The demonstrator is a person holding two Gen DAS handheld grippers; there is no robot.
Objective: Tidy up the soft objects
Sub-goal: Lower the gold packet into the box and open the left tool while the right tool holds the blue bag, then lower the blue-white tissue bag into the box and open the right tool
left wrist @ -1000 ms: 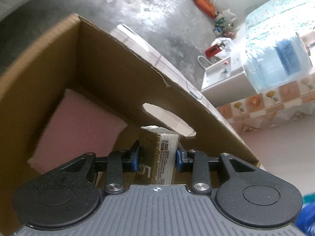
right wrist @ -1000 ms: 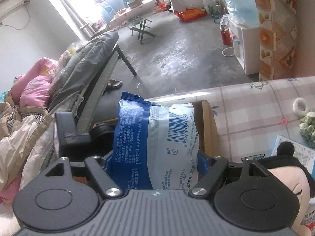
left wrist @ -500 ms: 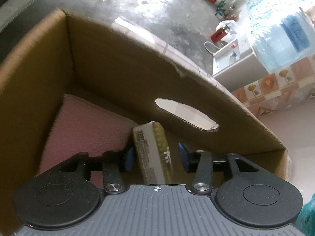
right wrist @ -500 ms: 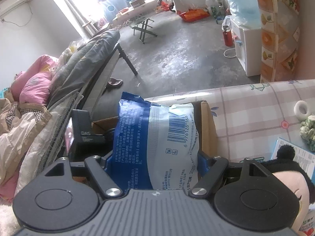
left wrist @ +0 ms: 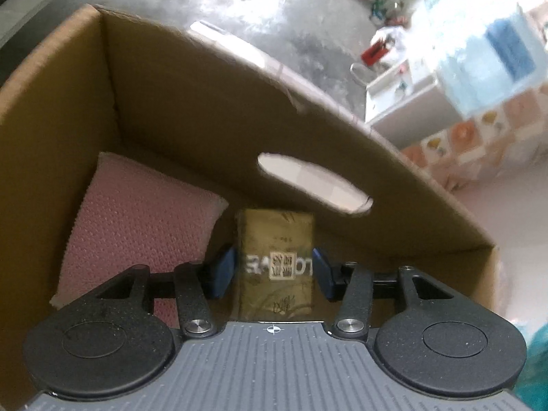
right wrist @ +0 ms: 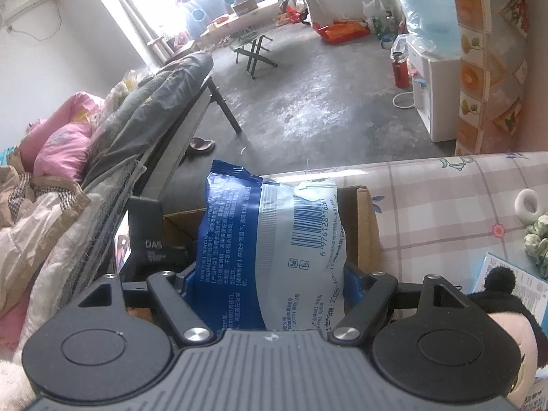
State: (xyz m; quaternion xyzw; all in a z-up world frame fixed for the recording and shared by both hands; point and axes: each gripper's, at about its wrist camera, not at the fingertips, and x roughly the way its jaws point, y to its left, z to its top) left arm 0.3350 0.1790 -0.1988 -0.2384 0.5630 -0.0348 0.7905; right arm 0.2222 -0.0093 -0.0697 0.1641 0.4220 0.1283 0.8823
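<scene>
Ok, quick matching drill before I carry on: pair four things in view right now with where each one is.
Things:
1. pink cloth
2. brown tissue pack
3. blue-and-white bag
4. white ring

Places:
A. clamped in the right gripper
B. lying on the checked tablecloth
C. inside the cardboard box, left corner
D. between the left gripper's blue pads

Pairs: 1-C, 2-D, 3-A, 4-B

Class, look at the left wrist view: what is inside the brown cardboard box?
Inside the brown cardboard box lie a pink textured cushion and an olive-gold wrapped packet, between the open left gripper's fingers. The gripper body hides the box's near floor.
</scene>
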